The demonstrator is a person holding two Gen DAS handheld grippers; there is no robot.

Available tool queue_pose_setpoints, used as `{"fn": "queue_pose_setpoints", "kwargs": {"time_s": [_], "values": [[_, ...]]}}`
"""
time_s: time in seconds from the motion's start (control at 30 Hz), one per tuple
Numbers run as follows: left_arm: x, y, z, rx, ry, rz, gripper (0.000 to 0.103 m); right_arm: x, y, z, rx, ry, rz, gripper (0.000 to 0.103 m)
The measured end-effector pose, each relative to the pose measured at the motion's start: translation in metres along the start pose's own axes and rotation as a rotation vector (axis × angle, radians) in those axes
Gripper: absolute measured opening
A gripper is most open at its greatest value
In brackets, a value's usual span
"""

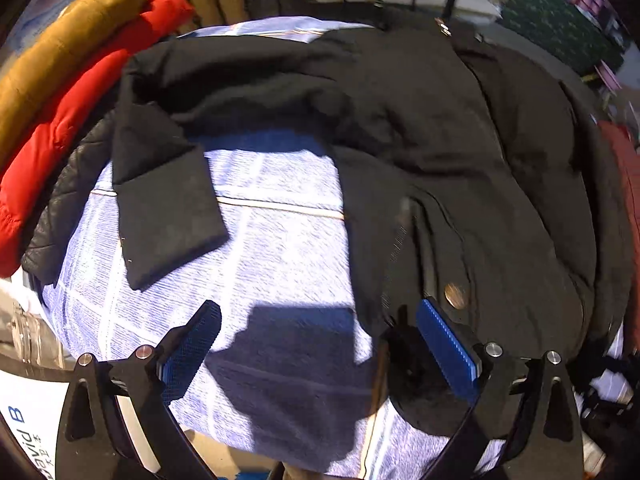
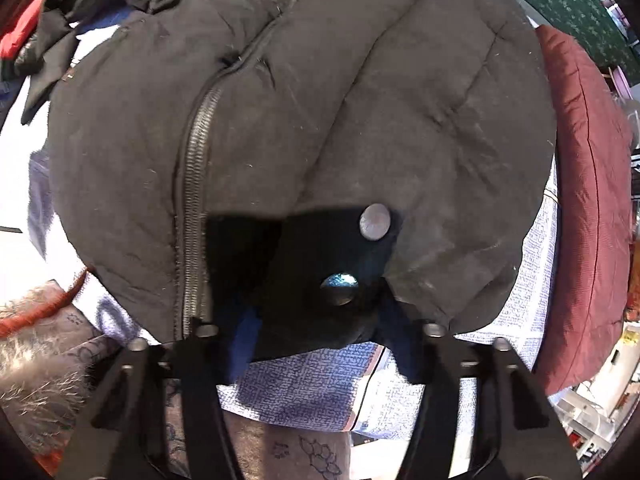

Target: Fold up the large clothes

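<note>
Going left to right in the left wrist view: a mustard jacket (image 1: 68, 44) and a red puffer (image 1: 80, 108) were piled at the upper left edge, with a dark quilted piece (image 1: 68, 200) tucked just below them, so probably the waiting or finished stack, can't say which. The black padded jacket (image 1: 400, 128) was spread over the blue-and-white checked blanket (image 1: 272, 248), filling the centre and right of the frame, and one sleeve (image 1: 168, 200) lay bent down toward the lower left of the cloth. The left gripper (image 1: 316, 332) sat at the bottom of the frame with its jaws spread wide, nothing between them, its right blue pad (image 1: 444, 344) just touching the hem near a brass snap (image 1: 457, 295). Over in the right wrist view the jacket took up nearly the whole frame, zipper (image 2: 196, 200) running down left of centre, and a maroon cushion (image 2: 592, 200) along the right edge. The right gripper (image 2: 316, 332) was at the bottom centre with the snap-button flap (image 2: 344, 280) of the hem between its fingers, but that area was so dark I couldn't tell if it was actually clenched on it. My read is that folding had barely started: the body was still open, and the sleeves and main folds were all left to do.
</note>
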State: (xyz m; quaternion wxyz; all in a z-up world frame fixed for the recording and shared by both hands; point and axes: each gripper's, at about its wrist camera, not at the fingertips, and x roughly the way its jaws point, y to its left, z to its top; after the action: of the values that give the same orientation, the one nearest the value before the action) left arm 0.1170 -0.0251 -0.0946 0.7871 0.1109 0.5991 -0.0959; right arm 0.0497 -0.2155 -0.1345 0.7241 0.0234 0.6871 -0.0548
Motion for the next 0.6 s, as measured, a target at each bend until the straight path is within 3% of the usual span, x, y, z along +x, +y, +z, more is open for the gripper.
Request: {"fn": "queue_pose_setpoints", "kwargs": {"time_s": [0.1, 0.27, 0.47, 0.6], "values": [[-0.003, -0.010, -0.003, 0.040, -0.011, 0.011, 0.097, -0.023, -0.017, -0.001, 0.035, -0.057, 0.015, 0.035], [-0.008, 0.000, 0.005, -0.008, -0.018, 0.029, 0.097, -0.089, -0.094, -0.001, 0.197, -0.219, -0.022, 0.031], [-0.011, 0.009, 0.004, -0.062, -0.012, 0.052, 0.097, -0.156, -0.231, 0.010, 0.417, -0.371, -0.203, 0.029], [-0.016, 0.007, 0.001, -0.057, -0.014, 0.068, 0.097, -0.170, -0.308, 0.031, 0.465, -0.411, -0.299, 0.029]]}}
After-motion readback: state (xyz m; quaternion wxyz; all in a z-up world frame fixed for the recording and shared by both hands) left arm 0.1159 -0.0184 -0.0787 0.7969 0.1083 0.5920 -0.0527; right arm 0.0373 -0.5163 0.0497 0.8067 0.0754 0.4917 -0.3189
